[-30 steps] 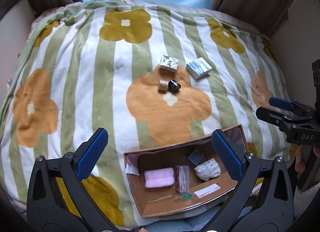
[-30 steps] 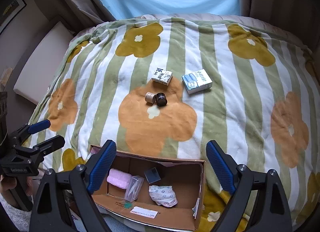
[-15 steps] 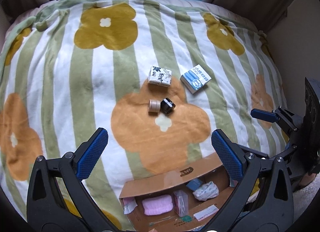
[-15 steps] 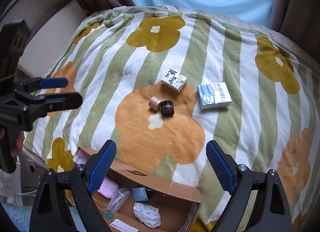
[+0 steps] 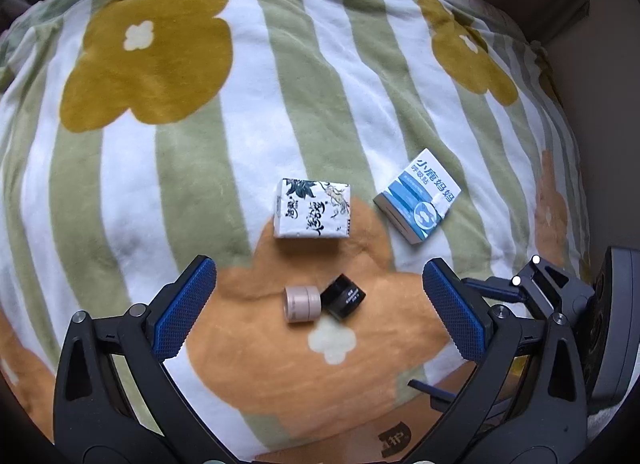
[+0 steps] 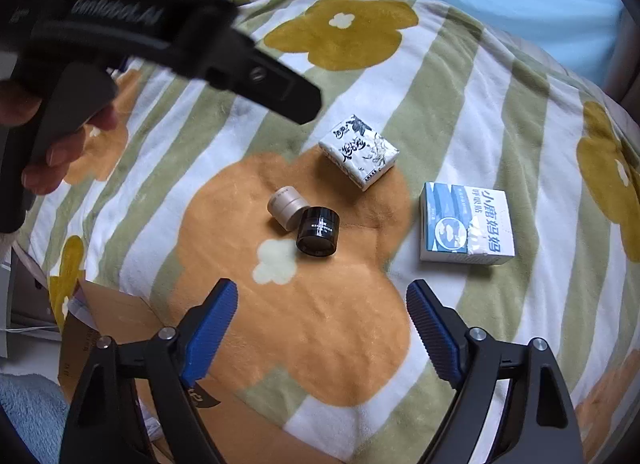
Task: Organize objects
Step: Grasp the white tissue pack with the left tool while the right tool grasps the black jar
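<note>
Four small items lie on a flowered blanket (image 5: 168, 168): a beige jar (image 5: 303, 303) on its side touching a black jar (image 5: 343, 296), a white ink-patterned box (image 5: 312, 208) and a blue-and-white box (image 5: 418, 196). My left gripper (image 5: 318, 306) hovers open over the two jars, touching neither. In the right wrist view the black jar (image 6: 318, 230), beige jar (image 6: 286, 204), white box (image 6: 360, 150) and blue box (image 6: 466, 222) lie ahead of my right gripper (image 6: 322, 330). Its jaws are closing with nothing between them.
A cardboard box (image 6: 112, 324) sits at the blanket's near edge, lower left in the right wrist view. The left tool's black body (image 6: 168, 36) and a hand (image 6: 60, 136) fill that view's upper left. The right tool's frame (image 5: 560, 292) is close beside my left gripper.
Both grippers have dropped and moved forward toward the items, which now look much larger. The cardboard box has slid almost out of both views. The right jaws have narrowed.
</note>
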